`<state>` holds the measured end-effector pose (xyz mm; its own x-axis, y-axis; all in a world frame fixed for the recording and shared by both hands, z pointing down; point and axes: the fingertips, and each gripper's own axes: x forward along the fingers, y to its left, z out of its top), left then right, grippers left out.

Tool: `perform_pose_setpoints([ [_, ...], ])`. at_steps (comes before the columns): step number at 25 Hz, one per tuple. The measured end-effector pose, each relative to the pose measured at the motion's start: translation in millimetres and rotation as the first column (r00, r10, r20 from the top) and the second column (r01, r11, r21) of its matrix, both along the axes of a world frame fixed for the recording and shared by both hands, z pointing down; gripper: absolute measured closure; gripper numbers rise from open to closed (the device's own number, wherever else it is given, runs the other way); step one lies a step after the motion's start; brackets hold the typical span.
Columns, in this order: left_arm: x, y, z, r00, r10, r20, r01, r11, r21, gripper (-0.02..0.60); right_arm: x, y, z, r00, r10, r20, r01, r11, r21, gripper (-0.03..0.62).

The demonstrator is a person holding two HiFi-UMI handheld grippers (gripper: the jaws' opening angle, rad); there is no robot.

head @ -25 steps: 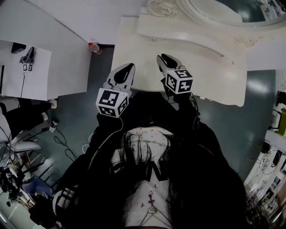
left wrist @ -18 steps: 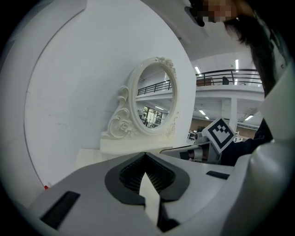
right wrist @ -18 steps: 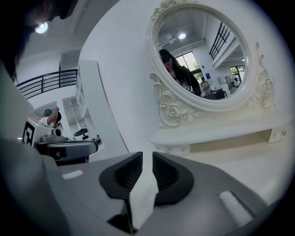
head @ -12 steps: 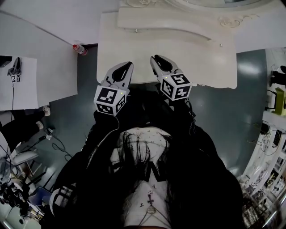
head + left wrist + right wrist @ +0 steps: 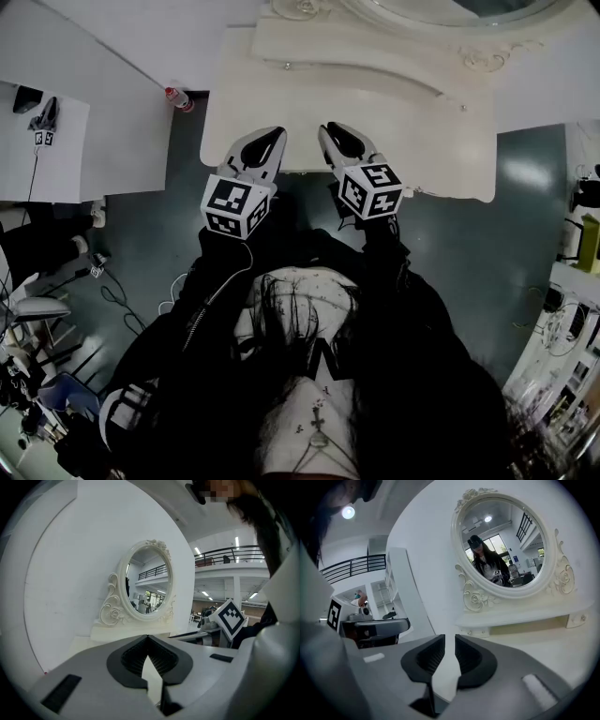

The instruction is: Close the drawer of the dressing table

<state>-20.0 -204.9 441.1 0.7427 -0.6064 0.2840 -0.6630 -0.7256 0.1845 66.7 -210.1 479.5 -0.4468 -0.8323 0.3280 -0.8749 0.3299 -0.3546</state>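
The cream dressing table [image 5: 394,122] fills the top of the head view, with its oval mirror [image 5: 147,581] [image 5: 506,541] at the back. A low shelf [image 5: 520,616] with small knobs runs under the mirror. No drawer front shows in any view; the tabletop hides what is below it. My left gripper [image 5: 269,141] [image 5: 148,637] is shut and empty, its tips over the table's near edge. My right gripper [image 5: 333,131] [image 5: 449,637] sits beside it over the same edge, with only a thin slit between its jaws and nothing in them.
A white desk [image 5: 56,159] stands at the left with a small dark device [image 5: 42,117] on it. A red-capped bottle [image 5: 178,97] lies on the grey floor by the table's left corner. Cables [image 5: 112,291] trail over the floor at the left.
The head camera has shifted, so the table sits a little differently in the frame. Both grippers stay side by side at the table's near edge, still shut.
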Motion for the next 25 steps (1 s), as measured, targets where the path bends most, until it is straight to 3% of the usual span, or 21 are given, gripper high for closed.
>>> perform_pose_setpoints([
  [16,64.7,118.0,10.3,0.993,-0.103,0.05,0.104,0.994,-0.014,0.581,72.2,132.4,-12.7,0.997,-0.064,0.046,0.061,0.997,0.049,0.534],
  [25,64.4,159.9,0.8,0.99,-0.113,0.084,0.114,0.993,-0.002,0.581,65.6,171.0,-7.8,0.992,-0.093,0.085,0.09,0.995,0.036,0.534],
])
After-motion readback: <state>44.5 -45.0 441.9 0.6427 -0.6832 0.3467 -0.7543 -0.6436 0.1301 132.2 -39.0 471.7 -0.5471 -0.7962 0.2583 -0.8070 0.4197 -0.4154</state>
